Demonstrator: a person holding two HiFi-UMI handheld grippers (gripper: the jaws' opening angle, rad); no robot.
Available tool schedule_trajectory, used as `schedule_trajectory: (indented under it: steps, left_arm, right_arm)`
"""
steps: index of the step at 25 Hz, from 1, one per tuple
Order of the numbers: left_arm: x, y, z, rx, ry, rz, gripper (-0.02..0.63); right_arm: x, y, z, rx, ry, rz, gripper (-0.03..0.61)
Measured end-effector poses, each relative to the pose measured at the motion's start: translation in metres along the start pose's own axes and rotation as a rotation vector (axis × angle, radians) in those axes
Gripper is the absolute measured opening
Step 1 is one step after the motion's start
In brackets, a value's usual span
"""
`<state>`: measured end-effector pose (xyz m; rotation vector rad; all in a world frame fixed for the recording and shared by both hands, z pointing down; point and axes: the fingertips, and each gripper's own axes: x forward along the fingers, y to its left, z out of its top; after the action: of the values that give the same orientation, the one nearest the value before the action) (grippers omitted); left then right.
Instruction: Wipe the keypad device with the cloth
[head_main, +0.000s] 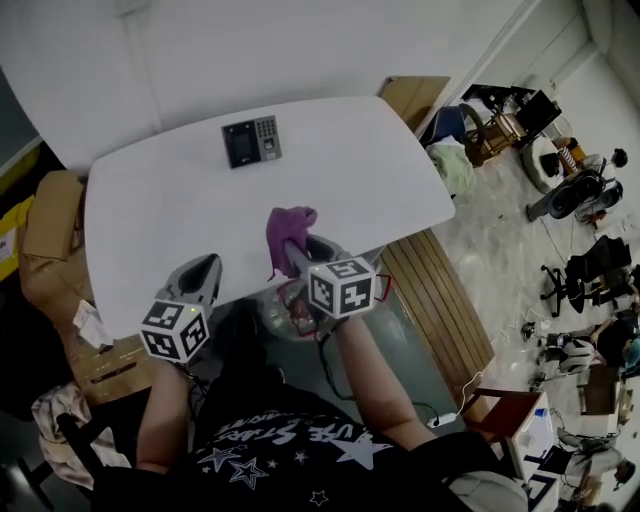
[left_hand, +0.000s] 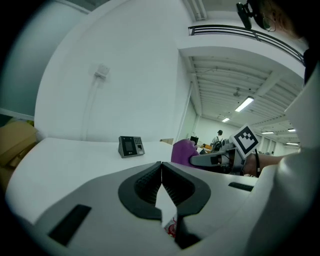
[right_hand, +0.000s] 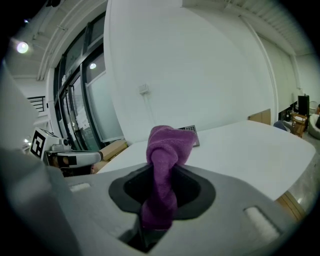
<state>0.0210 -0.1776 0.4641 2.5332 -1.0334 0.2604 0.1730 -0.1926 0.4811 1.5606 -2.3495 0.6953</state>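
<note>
The keypad device (head_main: 251, 141) is a small dark box with a screen and keys, standing at the far side of the white table (head_main: 150, 210). It also shows small in the left gripper view (left_hand: 131, 146) and peeks out behind the cloth in the right gripper view (right_hand: 192, 131). My right gripper (head_main: 295, 250) is shut on a purple cloth (head_main: 288, 229) that sticks up bunched from its jaws (right_hand: 166, 165), over the table's near edge. My left gripper (head_main: 206, 271) hangs at the near left edge, jaws pressed together with nothing between them (left_hand: 161, 172).
A cardboard box (head_main: 52, 225) stands left of the table. A wooden slatted panel (head_main: 430, 290) lies on the floor to the right, with chairs and equipment (head_main: 570, 180) beyond. A white wall runs behind the table.
</note>
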Motion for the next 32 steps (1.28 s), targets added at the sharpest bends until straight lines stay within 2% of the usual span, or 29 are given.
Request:
schedule_trajectory:
  steps: [6, 12, 17, 23, 32]
  left_arm:
    - [-0.045, -0.039, -0.021, 0.016, 0.016, 0.013, 0.008]
    - [-0.074, -0.050, -0.030, 0.031, 0.015, 0.042, 0.008]
    - [-0.083, -0.042, -0.027, 0.053, -0.008, 0.055, 0.008]
    - [-0.093, -0.028, -0.016, 0.055, -0.027, 0.030, 0.008]
    - [-0.153, 0.005, -0.021, 0.048, -0.029, -0.001, 0.008]
  right_arm:
    - [-0.037, 0.020, -0.020, 0.008, -0.019, 0.027, 0.100]
    - [-0.051, 0.036, -0.037, 0.032, -0.018, 0.048, 0.100]
    - [-0.048, 0.048, -0.044, 0.019, -0.010, 0.063, 0.100]
    - [-0.044, 0.058, -0.031, 0.014, -0.027, 0.029, 0.099]
    - [-0.048, 0.119, -0.045, 0.028, -0.025, -0.022, 0.100]
